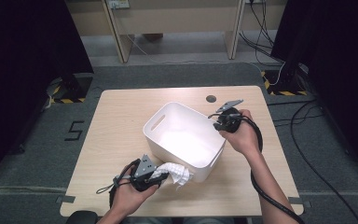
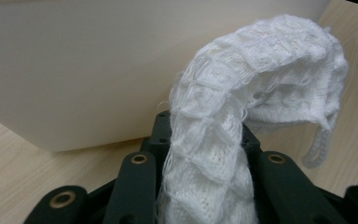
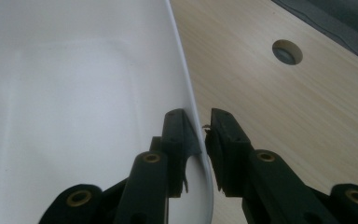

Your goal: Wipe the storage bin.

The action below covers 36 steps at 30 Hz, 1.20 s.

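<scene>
I am holding my left gripper (image 1: 161,176) near the table's (image 1: 116,121) near edge, a little left of its middle, with the jaws pinched onto a white knitted cloth (image 1: 177,172). The cloth is running up between my pads and flopping over in an arc, its free end hanging just beside the near wall of the white bin (image 1: 151,128). A loose loop is dangling from that end.

That floppy end is the first thing worrying me. If I am lifting too low, it is likely to catch on the rim and drape outside the bin instead of dropping in. The open knit could also snag on my jaw hardware as I am letting go and drag back out with me.

The bin is sitting skewed in the middle of the table, empty inside as far as I can see.

Over at its far right side, my right gripper (image 1: 219,122) is straddling the rim. One jaw is inside against the wall and the other is outside with a sliver of daylight, so I am not clamping it. Here lies the second risk: with no firm hold, a push from the cloth side could slide the light bin toward the table's right edge. Squeezing crookedly could tip it.
</scene>
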Motion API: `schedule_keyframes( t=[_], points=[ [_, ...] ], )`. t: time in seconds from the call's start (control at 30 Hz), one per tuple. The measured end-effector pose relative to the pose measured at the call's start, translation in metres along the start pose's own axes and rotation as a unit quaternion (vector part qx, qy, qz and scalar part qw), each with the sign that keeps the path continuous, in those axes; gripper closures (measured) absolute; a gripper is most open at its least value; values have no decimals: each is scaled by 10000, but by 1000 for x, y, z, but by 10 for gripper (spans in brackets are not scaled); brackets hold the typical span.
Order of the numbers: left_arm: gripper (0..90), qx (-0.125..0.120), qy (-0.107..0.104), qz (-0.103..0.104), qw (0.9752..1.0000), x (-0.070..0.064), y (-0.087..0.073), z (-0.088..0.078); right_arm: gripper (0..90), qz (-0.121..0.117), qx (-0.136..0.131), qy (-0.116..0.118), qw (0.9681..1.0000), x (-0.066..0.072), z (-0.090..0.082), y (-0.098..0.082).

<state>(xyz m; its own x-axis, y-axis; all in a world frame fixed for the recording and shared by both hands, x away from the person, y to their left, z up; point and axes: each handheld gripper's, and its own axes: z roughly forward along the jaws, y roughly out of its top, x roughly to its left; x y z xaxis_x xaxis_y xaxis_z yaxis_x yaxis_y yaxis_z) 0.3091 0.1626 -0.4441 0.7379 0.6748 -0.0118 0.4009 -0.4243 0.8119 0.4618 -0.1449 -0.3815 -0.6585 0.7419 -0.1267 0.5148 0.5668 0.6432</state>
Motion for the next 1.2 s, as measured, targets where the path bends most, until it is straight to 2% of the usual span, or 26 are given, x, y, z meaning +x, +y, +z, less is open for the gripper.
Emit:
schedule_keyframes(
  t=[0.13, 0.33, 0.5, 0.6, 0.73, 0.83, 1.1, 1.2],
  points=[
    [688, -15, -3, 19, 10000, -1, 1, 0, 770, -37, 13, -157, 9999, -2, -1, 1],
    [688, -30, 14, 15, 10000, -1, 1, -1, 760, 77, 21, -305, 9995, -6, 1, 2],
    [688, -27, 16, 23, 10000, -1, 1, -2, 742, 2, 74, -447, 9990, -3, 1, 6],
    [688, -31, 4, 20, 10000, -1, 0, -1, 697, 50, 27, -384, 9992, -1, -1, 9],
    [688, -27, -7, 31, 10000, -2, 1, -1, 695, 86, -99, -365, 9992, -1, -2, 13],
    [687, 0, -23, 47, 10000, -2, 0, -2, 704, 326, -112, -308, 9989, 0, -3, 15],
    [687, -16, -40, 36, 10000, -4, 0, 0, 707, 127, -40, -345, 9993, 4, -1, 24],
    [687, -11, -46, 25, 10000, -4, 0, -1, 712, 131, 5, -337, 9993, 4, 1, 26]
  ],
)
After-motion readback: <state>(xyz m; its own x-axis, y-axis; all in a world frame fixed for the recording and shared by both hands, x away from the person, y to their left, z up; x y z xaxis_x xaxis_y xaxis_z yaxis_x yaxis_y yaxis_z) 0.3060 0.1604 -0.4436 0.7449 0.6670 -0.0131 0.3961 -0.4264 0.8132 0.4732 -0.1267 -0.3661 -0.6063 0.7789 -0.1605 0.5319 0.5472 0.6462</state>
